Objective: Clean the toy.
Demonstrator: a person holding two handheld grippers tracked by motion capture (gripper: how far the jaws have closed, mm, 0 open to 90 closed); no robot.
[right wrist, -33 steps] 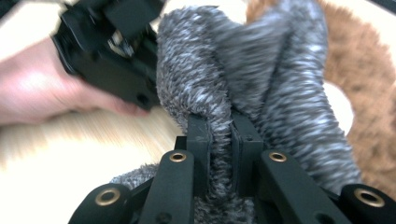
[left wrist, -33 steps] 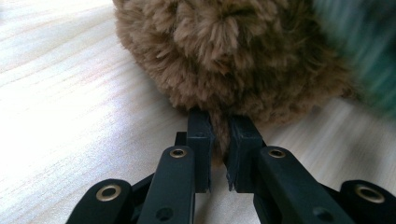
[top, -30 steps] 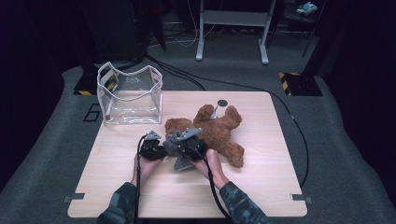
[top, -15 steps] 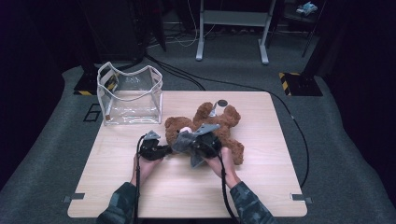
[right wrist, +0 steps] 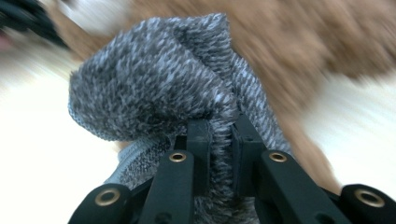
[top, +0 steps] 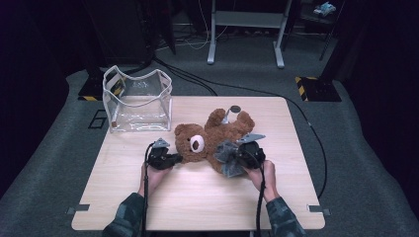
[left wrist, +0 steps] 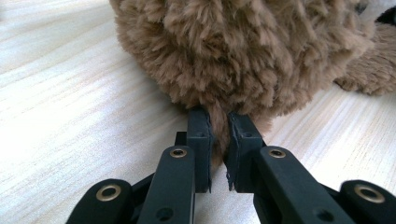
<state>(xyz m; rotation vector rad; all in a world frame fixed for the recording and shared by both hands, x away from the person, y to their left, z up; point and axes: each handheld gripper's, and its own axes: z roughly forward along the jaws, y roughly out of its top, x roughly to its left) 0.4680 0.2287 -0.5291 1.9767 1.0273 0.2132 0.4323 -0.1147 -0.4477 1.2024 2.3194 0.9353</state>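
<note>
Brown teddy: L tongs pinch fur; R tongs grip grey knit.

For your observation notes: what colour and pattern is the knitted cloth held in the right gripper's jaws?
The knitted cloth is flecked grey and white, a marled knit; the right gripper view shows it best.

Lab or test bay, not a home. Light wooden table stands alone mid-frame on grey carpet, surroundings dark. Black cables run across the floor from the upper middle and down the table's right side. Metal stand legs at top centre, dark equipment racks at upper left. Yellow-black hazard tape on a base at right of the table's far edge, and more at left behind the clear plastic bin. Marks on the carpet at the table's near corners. Everything reads as a staged recording rig.
</note>
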